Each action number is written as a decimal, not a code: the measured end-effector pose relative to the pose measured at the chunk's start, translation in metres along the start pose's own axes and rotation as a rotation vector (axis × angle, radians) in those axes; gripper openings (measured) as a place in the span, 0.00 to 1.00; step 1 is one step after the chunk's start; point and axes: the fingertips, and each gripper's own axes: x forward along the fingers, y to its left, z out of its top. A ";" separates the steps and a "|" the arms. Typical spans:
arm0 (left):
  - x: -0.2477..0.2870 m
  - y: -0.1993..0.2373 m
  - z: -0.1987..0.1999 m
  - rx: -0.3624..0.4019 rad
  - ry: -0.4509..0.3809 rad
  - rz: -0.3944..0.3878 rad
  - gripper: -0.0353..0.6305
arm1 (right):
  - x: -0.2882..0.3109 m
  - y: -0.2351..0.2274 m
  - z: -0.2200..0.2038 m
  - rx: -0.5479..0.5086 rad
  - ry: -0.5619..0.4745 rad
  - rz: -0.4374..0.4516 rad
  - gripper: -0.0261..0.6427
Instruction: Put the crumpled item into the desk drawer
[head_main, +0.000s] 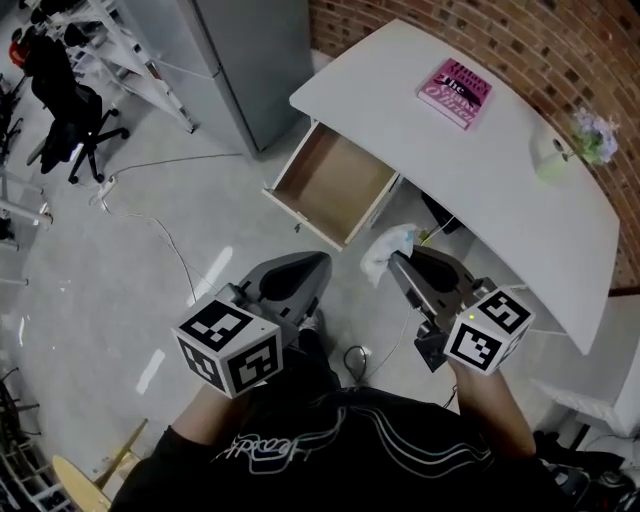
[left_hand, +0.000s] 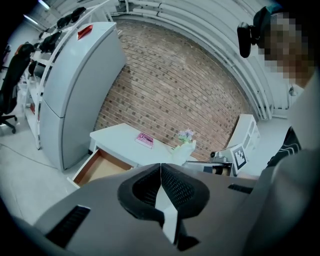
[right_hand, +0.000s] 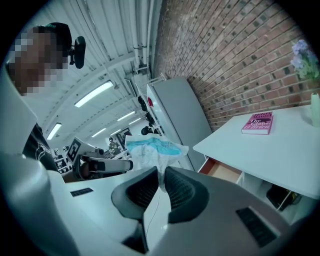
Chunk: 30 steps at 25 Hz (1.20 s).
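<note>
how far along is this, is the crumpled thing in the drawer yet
Not yet. Done: the desk drawer is pulled open, and the crumpled item is already pinched in the right tongs. In hand: the item hangs in the air just short of the drawer's front corner. Left: bring it over the drawer and let go. The left tongs are shut with nothing between them.

Crumpled white-blue item (head_main: 385, 252) held aloft, drawer (head_main: 335, 180) open

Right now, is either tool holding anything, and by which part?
The right tool pinches the crumpled white-and-blue item by its lower end; the left tool is shut and empty.
</note>
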 end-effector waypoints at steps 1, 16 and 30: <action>0.003 0.013 0.004 -0.002 0.002 0.001 0.09 | 0.014 -0.005 0.001 -0.001 0.009 -0.003 0.13; 0.036 0.184 -0.007 -0.105 0.084 0.035 0.09 | 0.191 -0.090 -0.035 0.012 0.197 -0.128 0.13; 0.083 0.308 -0.073 -0.174 0.124 0.072 0.09 | 0.308 -0.198 -0.125 0.015 0.400 -0.250 0.13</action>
